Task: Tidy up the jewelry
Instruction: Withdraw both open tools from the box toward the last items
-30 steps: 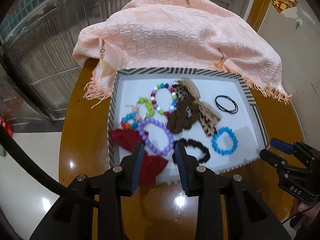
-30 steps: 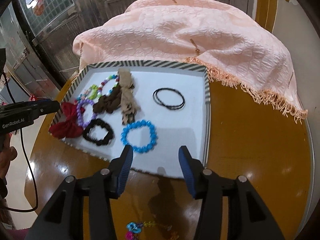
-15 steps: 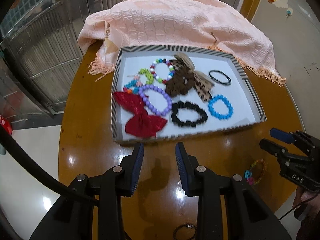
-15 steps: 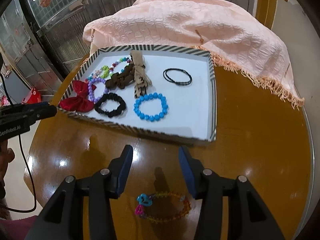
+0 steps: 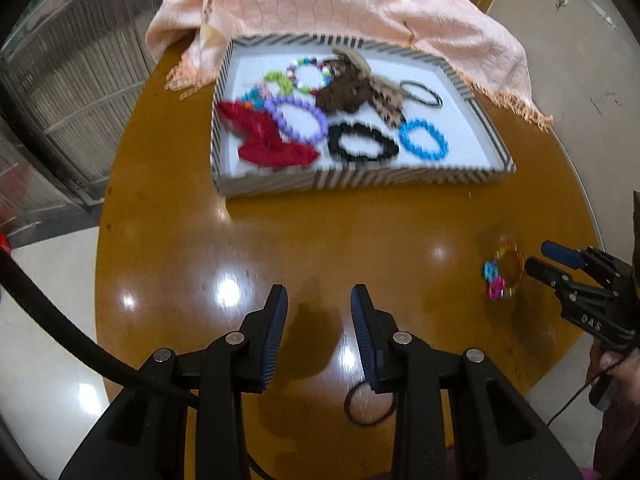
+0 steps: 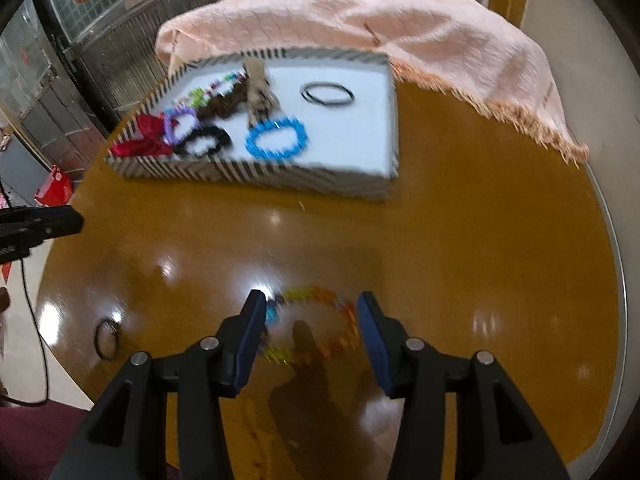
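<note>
A striped tray [image 5: 360, 179] [image 6: 256, 176] holds several bracelets and hair ties on a round brown table. A multicoloured bead bracelet [image 6: 316, 328] [image 5: 504, 274] lies loose on the table, blurred, between the open fingers of my right gripper [image 6: 310, 312] [image 5: 538, 258]. A dark ring hair tie [image 5: 366, 404] [image 6: 107, 339] lies near the table's front edge, just below my left gripper [image 5: 318, 300], which is open and empty above the bare table.
A peach fringed cloth [image 5: 340, 8] [image 6: 380, 28] drapes over the far side of the table behind the tray. The table edge [image 5: 100, 280] drops to a pale floor on the left. Metal cabinets [image 6: 100, 40] stand behind.
Both grippers have pulled back from the tray toward the near side of the table. The bead bracelet now lies between my right gripper's fingers, and the dark ring is nearer my left one.
</note>
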A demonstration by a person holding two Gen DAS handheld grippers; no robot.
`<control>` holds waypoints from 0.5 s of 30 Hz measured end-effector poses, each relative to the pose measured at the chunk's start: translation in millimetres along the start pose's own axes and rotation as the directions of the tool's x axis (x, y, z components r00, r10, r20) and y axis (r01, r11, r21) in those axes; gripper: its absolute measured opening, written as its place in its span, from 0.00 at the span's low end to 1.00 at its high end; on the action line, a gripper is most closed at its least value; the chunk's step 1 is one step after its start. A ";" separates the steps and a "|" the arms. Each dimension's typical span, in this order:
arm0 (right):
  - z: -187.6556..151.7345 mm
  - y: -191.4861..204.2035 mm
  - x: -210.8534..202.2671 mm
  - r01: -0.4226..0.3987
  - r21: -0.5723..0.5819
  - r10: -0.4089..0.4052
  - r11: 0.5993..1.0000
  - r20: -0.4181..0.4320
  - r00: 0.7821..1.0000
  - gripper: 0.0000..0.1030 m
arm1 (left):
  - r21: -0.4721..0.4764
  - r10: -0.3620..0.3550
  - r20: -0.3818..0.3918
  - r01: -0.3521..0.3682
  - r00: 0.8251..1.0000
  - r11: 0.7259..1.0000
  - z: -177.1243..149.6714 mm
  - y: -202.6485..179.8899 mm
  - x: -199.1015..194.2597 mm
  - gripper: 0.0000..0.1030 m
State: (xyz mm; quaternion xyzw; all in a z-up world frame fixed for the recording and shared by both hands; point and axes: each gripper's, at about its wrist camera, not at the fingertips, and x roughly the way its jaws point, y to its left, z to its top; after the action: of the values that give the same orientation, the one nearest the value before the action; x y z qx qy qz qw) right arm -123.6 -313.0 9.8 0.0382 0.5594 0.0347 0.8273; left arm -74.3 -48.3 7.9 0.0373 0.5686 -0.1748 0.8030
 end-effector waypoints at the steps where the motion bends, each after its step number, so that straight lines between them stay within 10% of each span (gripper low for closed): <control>1: -4.9 -2.6 0.6 0.000 0.007 0.000 1.000 -0.006 1.000 0.48 | -0.001 -0.012 -0.014 0.012 1.000 1.000 -5.7 0.8 1.1 0.25; 15: -27.3 2.9 5.1 -0.026 -0.002 0.026 1.000 -0.025 0.999 0.48 | 0.094 -0.039 -0.125 0.050 0.991 0.994 -61.2 2.4 19.0 0.25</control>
State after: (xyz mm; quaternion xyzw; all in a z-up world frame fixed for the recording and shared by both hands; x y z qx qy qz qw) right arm -147.1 -309.0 -4.8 0.0440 0.5691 0.0467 0.8197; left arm -123.1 -34.7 -31.4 0.0742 0.6084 -0.2175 0.7596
